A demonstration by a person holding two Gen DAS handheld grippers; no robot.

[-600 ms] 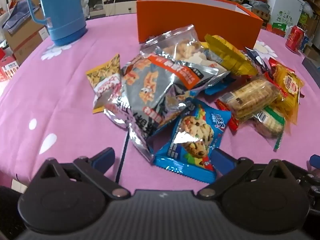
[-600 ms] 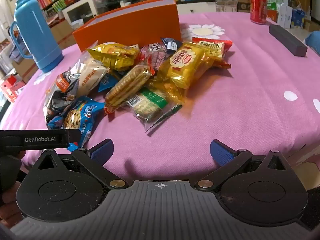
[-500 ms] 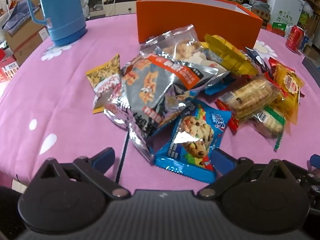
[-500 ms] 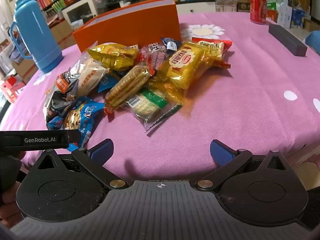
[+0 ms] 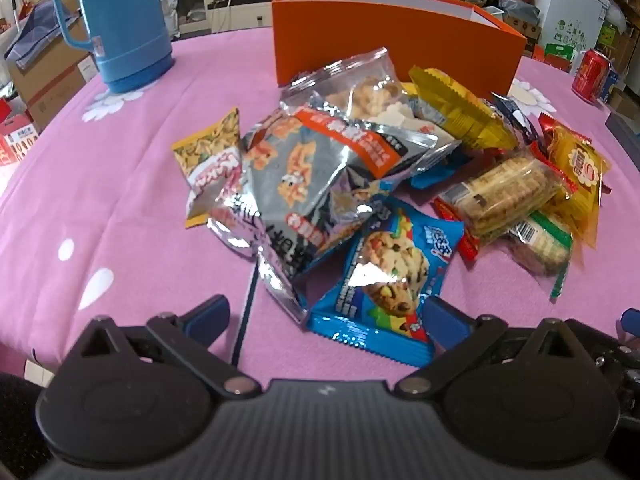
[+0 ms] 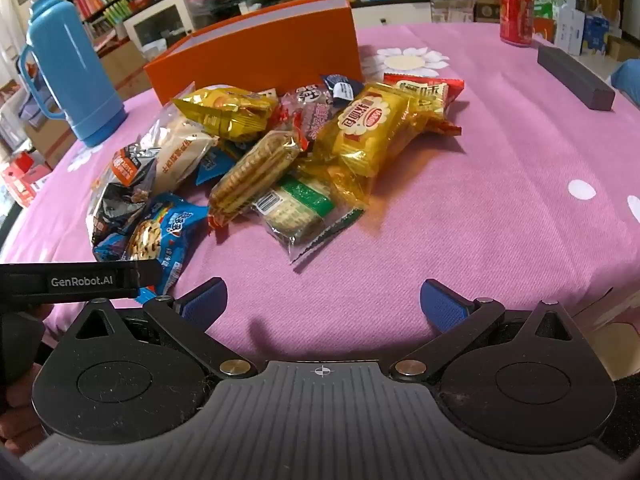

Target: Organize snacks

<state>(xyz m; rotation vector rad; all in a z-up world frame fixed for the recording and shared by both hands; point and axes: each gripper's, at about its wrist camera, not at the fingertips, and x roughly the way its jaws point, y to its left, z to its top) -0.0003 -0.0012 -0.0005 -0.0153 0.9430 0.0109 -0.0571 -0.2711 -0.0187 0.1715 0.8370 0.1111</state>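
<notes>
Right, pink tablecloth (image 6: 500, 200) carries everything. Orange box (image 5: 392, 46) is the landmark: open-topped, upright, at the back. Blue thermos (image 5: 120, 20) stands well left of box; red can (image 6: 517, 14) well off to its right. Snack pile (image 5: 380, 184) lies just in front of box, pkts overlapping, incl. grey-orange bag (image 5: 316, 184) w/ blue cookie pkt (image 5: 384, 276) on the pile's near edge, farthest from box. Left gripper (image 5: 326, 316) fingers wide apart, nothing held, right by cookie pkt. Right gripper (image 6: 323, 300) also spread, empty, over bare cloth.
</notes>
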